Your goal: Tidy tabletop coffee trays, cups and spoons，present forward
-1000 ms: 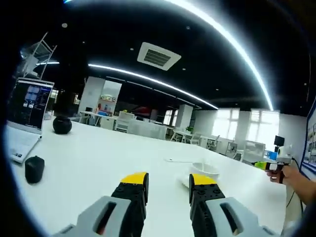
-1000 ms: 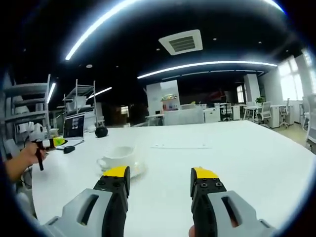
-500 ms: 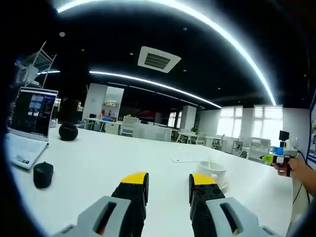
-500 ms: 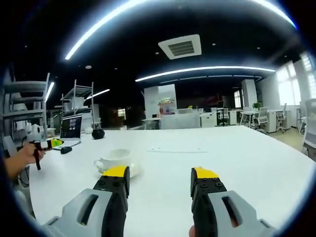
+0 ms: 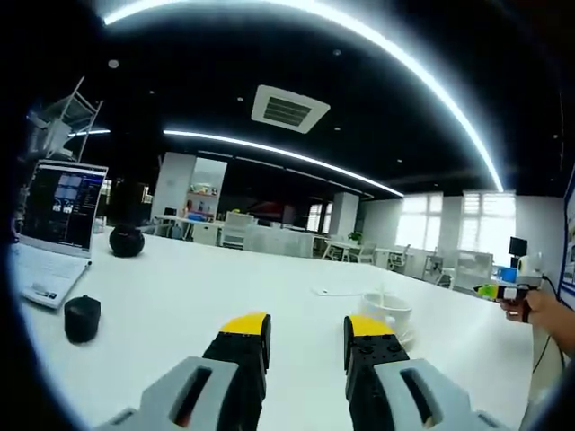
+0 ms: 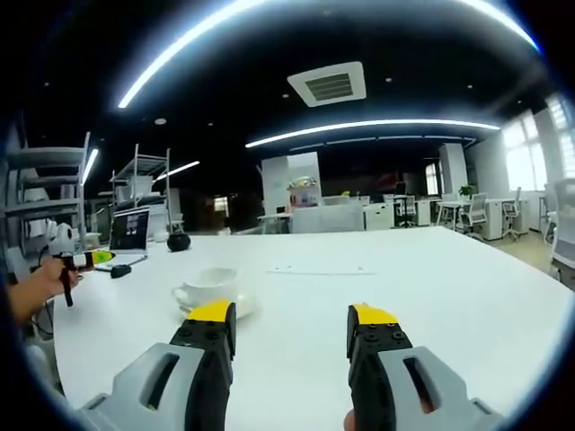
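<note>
Left gripper (image 5: 307, 330) open, jaws apart, nothing between them — held low over the white table (image 5: 198, 287). Right gripper (image 6: 292, 321) likewise open and empty above the table.

White cup (image 6: 206, 287) sits on its saucer (image 6: 235, 308), handle toward the left in the right gripper view; just beyond and left of the right gripper's left jaw. In the left gripper view the cup (image 5: 386, 310) lies just past the right jaw tip. A thin spoon (image 6: 310, 269) lies flat on the table further out, apart from the cup.

Far side: open laptop (image 5: 56, 215), black mouse (image 5: 82, 319), round black object (image 5: 127, 242).
</note>
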The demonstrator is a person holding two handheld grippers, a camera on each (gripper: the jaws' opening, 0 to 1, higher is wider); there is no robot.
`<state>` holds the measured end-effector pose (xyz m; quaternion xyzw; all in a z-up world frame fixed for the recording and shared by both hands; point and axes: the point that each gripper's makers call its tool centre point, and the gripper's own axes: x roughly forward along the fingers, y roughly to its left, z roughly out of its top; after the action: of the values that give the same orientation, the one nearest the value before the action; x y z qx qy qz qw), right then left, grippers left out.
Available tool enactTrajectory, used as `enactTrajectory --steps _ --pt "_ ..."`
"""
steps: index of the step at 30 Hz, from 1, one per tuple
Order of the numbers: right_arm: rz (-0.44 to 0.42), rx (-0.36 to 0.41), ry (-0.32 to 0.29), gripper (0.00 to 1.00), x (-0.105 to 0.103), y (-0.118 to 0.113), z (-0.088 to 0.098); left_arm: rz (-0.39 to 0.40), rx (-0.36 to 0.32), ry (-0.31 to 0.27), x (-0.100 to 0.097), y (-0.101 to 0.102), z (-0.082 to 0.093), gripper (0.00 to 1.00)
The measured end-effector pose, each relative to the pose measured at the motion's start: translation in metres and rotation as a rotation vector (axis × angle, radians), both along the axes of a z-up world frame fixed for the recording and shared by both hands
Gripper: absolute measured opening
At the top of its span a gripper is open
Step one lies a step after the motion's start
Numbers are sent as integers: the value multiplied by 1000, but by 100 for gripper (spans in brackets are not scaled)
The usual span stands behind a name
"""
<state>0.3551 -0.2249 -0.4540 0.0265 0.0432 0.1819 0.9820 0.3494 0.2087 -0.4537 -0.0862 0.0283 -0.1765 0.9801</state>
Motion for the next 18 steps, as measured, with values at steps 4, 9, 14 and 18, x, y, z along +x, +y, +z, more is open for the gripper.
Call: enactTrajectory --steps 4,9,14,18 --pt "-5 7 -2 50 -2 2 1 -1 -5 -5 -1 0 1 34" --pt "-9 9 -1 50 -3 2 -2 -3 -8 -3 -3 1 1 34" --pt "-15 27 0 50 -7 5 -3 1 -12 -4 -4 4 2 34" --pt "-19 36 -5 50 -8 7 -4 7 -8 -6 -3 8 1 34"
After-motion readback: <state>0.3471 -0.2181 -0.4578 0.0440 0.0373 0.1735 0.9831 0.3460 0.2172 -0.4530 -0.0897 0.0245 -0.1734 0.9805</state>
